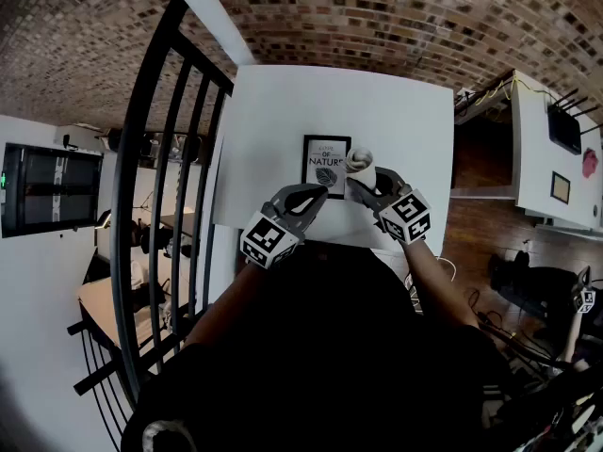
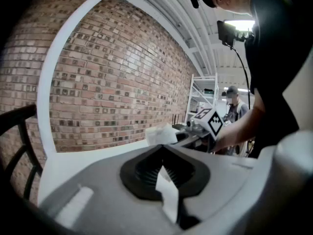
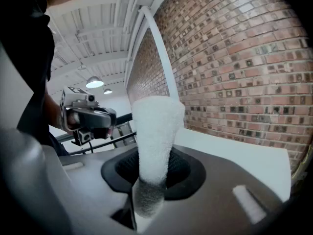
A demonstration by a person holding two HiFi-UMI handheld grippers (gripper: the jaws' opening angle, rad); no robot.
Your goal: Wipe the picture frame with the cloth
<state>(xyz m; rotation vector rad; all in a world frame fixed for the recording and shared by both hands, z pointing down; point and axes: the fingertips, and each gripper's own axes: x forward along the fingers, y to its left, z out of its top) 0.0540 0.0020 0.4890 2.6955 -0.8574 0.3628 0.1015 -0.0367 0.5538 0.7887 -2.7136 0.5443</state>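
A black picture frame (image 1: 326,163) with a white print lies flat on the white table (image 1: 283,130). My right gripper (image 1: 363,181) is shut on a rolled white cloth (image 1: 359,160) that stands up out of its jaws, just right of the frame. In the right gripper view the cloth (image 3: 154,131) rises between the jaws of the right gripper (image 3: 149,185). My left gripper (image 1: 314,194) has its tip at the frame's lower left corner. Its jaws look closed in the left gripper view (image 2: 165,173), with only a thin white sliver between them. The frame is hidden in both gripper views.
A black metal railing (image 1: 160,158) runs along the table's left side. A brick wall (image 2: 112,77) stands behind the table. Off to the right is a white desk (image 1: 542,149) with small items, and cables lie on the wooden floor (image 1: 490,224).
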